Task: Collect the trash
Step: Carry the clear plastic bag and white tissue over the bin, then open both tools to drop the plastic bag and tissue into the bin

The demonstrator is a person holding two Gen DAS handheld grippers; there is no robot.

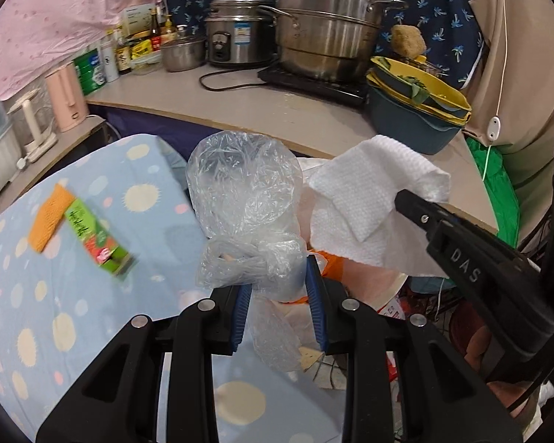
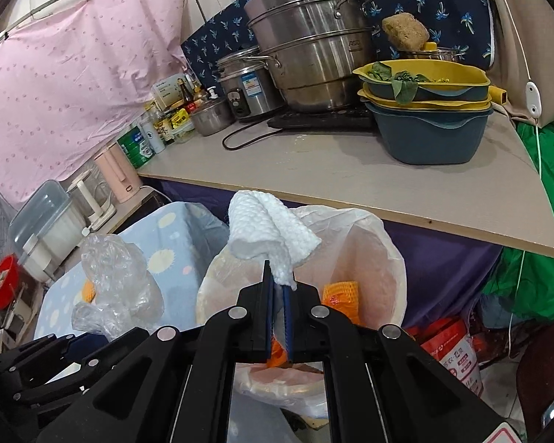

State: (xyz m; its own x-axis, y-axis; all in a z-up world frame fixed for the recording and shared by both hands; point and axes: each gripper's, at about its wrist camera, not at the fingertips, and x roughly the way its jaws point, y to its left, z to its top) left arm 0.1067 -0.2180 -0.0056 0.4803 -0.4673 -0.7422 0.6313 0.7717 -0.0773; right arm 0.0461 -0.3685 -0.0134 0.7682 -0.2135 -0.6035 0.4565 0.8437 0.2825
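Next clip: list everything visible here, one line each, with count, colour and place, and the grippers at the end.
plastic bag: 1, clear, crumpled, held in left gripper
paper towel: 1, white, held in right gripper above bin
trash bin: 1, pale liner, below both grippers; orange scraps inside
carton: 1, green, on dotted blue cloth
orange net: 1, beside carton
steamer pot: 1, steel, on counter
rice cooker: 1, steel, left of pot
basins: stack, yellow and blue, counter right
bottles and jars: several, counter left
left gripper: black, blue pads
right gripper: black, blue pads
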